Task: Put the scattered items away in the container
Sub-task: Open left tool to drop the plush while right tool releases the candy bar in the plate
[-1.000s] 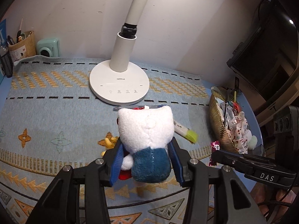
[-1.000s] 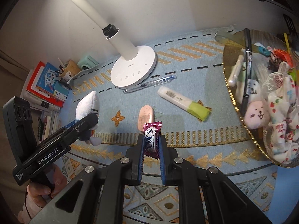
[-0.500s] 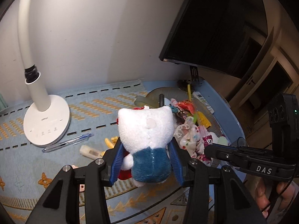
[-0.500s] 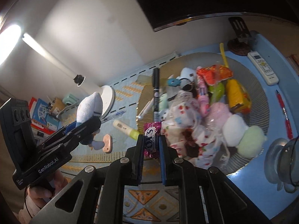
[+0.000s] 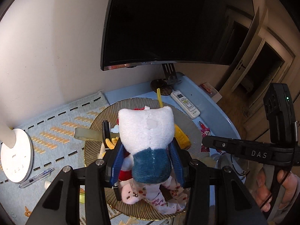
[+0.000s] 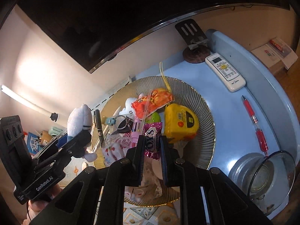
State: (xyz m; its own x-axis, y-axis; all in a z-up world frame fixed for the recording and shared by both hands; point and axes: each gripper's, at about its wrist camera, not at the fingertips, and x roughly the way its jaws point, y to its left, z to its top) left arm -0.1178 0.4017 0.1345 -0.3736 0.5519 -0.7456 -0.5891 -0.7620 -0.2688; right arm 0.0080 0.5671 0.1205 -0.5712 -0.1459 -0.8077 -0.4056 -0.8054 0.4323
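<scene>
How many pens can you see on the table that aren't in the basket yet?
2. A red pen lies on the blue tabletop right of the basket. A clear blue pen lies on the mat beside the lamp base. More may be hidden.

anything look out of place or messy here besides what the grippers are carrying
Yes. A red pen lies loose on the blue tabletop, outside the basket. A clear ballpoint pen sits on the mat by the lamp base. Inside the basket, items are piled haphazardly, and a black marker pokes over its rim.
</scene>
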